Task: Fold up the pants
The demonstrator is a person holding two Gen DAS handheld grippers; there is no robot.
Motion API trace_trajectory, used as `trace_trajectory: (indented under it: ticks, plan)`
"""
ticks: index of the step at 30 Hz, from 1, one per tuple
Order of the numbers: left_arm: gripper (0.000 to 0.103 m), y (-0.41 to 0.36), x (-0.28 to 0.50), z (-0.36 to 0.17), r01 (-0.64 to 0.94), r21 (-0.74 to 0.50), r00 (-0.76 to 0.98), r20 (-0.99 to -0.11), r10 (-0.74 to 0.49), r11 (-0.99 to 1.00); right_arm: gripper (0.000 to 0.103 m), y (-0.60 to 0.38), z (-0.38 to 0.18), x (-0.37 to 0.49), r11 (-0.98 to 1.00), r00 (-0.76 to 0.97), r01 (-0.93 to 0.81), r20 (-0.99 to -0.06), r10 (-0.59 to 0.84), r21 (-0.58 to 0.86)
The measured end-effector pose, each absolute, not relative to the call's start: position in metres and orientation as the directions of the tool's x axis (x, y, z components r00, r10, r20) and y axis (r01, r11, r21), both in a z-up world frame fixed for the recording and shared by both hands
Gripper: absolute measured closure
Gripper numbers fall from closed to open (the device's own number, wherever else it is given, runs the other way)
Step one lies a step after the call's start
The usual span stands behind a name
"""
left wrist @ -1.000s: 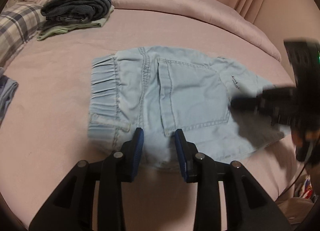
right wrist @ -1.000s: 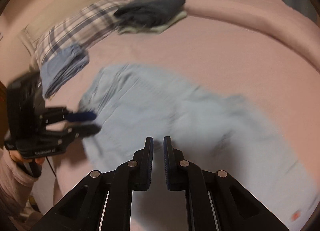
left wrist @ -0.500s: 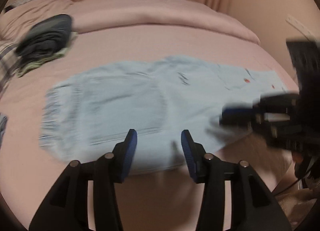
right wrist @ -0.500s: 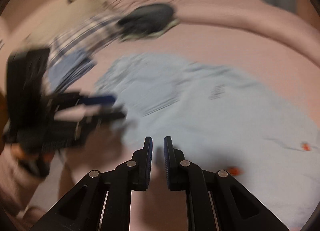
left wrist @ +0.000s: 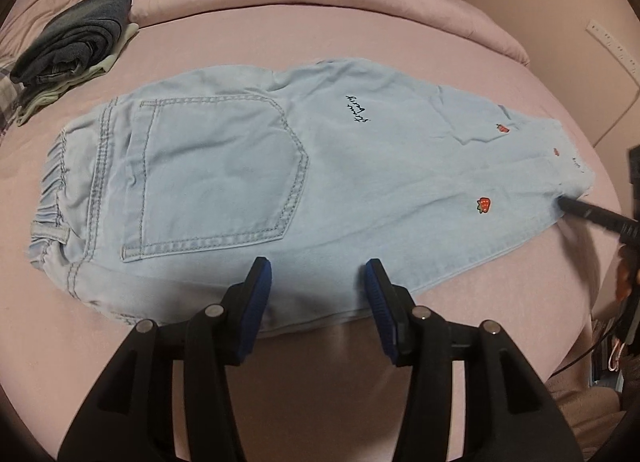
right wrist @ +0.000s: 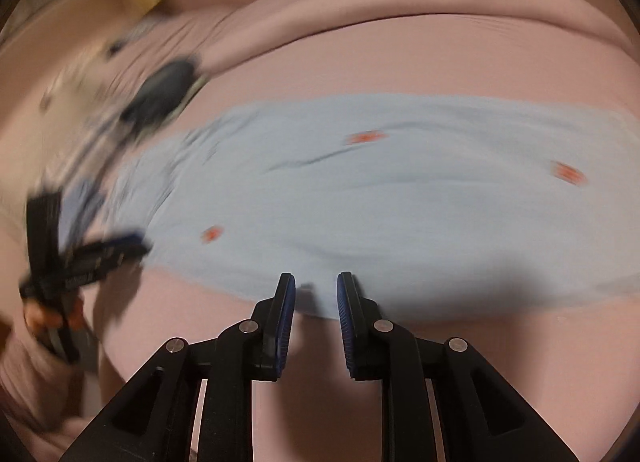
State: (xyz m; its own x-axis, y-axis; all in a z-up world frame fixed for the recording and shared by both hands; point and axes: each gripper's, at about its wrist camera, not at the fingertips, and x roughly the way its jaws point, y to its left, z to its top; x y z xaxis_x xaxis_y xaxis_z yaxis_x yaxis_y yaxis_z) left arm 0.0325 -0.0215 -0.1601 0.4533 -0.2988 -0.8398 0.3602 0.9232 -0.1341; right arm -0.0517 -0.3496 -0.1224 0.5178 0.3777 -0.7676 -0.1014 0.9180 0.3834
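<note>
Pants [left wrist: 328, 182] lie flat across the pink bed [left wrist: 280, 42], halved lengthwise with the back pocket up, waistband at one end, cuffs at the other. Left tongs [left wrist: 318, 282] hover over the near edge mid-length, spread and opening, nothing pinched. Right tongs [right wrist: 316, 294] sit at the near edge by the cuff end, narrow gap, opening, pads clear of the cloth. Looks like staging for the next fold. Folded clothes [left wrist: 74, 46] are stacked well apart.
</note>
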Motion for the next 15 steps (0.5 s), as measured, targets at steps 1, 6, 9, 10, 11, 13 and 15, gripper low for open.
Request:
trace_trajectory:
  ticks: [1,6,9,10,11,13,15]
  plan:
    - [0.05,-0.027,0.03,-0.157,0.356,-0.131,0.452,-0.842,-0.293,0.925,0.08,-0.368,-0.119,-0.055,0.923,0.554,-0.027,-0.763,0.333,0.383]
    - [0.049,-0.079,0.032,-0.14,0.455,-0.161,0.423,-0.827,-0.371,0.876,0.062,-0.43,-0.11,-0.063,0.916,0.666,0.153,-0.724,0.181,0.37]
    - [0.049,-0.125,0.03,-0.137,0.534,-0.16,0.398,-0.819,-0.413,0.831,0.062,-0.442,-0.106,-0.054,0.922,0.708,0.167,-0.693,0.135,0.35]
    - [0.049,-0.14,0.029,-0.138,0.558,-0.162,0.387,-0.817,-0.428,0.814,0.062,-0.446,-0.108,-0.047,0.922,0.721,0.161,-0.679,0.135,0.353]
    - [0.049,-0.158,0.028,-0.141,0.58,-0.165,0.373,-0.817,-0.44,0.798,0.062,-0.455,-0.112,-0.043,0.917,0.719,0.162,-0.68,0.142,0.363]
    - [0.049,-0.179,0.027,-0.152,0.595,-0.192,0.328,-0.829,-0.454,0.781,0.062,-0.47,-0.123,-0.037,0.91,0.7,0.207,-0.704,0.118,0.359]
    - [0.047,-0.188,0.025,-0.165,0.588,-0.183,0.313,-0.847,-0.43,0.788,0.064,-0.504,-0.133,-0.047,0.898,0.69,0.249,-0.717,0.098,0.362]
